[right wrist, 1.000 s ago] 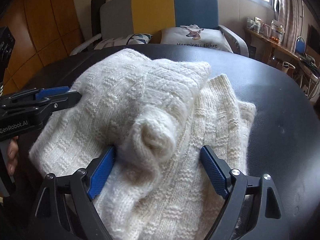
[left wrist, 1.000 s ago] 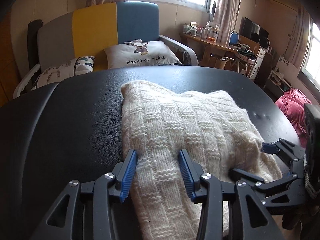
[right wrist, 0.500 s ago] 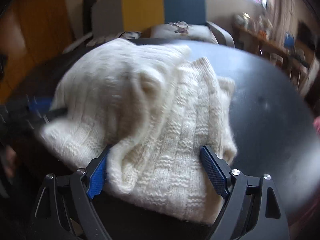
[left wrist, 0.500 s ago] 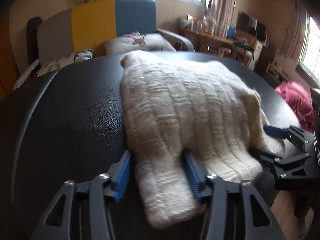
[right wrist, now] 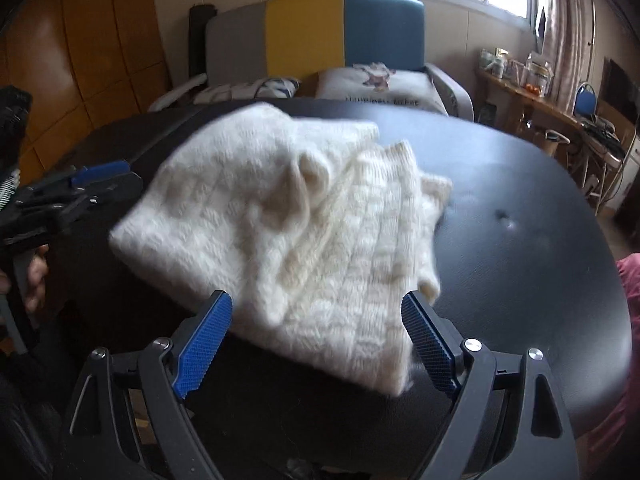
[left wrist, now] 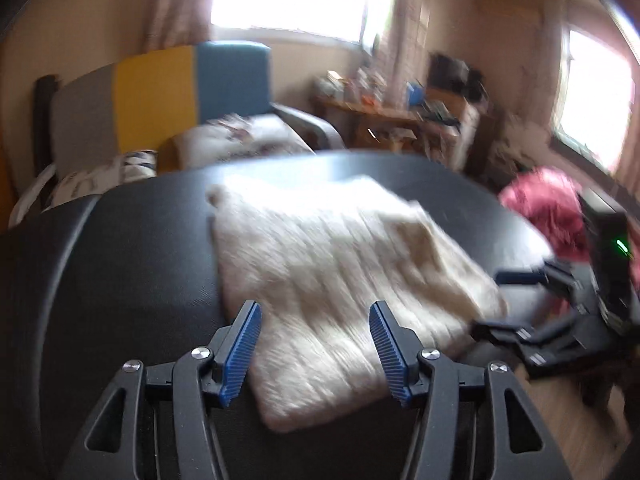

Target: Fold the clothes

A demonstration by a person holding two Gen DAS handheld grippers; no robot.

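White knitted sweater (right wrist: 304,236) lies folded on black table (right wrist: 520,264). Left gripper (left wrist: 316,348) jaws just opened, now wide, pads beside near edge of sweater, probably not pressing; view blurry. Right gripper (right wrist: 320,340) jaws wide apart, holding nothing, sweater edge between them.

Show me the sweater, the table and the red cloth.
sweater (right wrist: 304,240): right wrist view, middle of the knit.
table (right wrist: 520,240): right wrist view, bare black top.
red cloth (left wrist: 548,208): left wrist view, middle of the heap.
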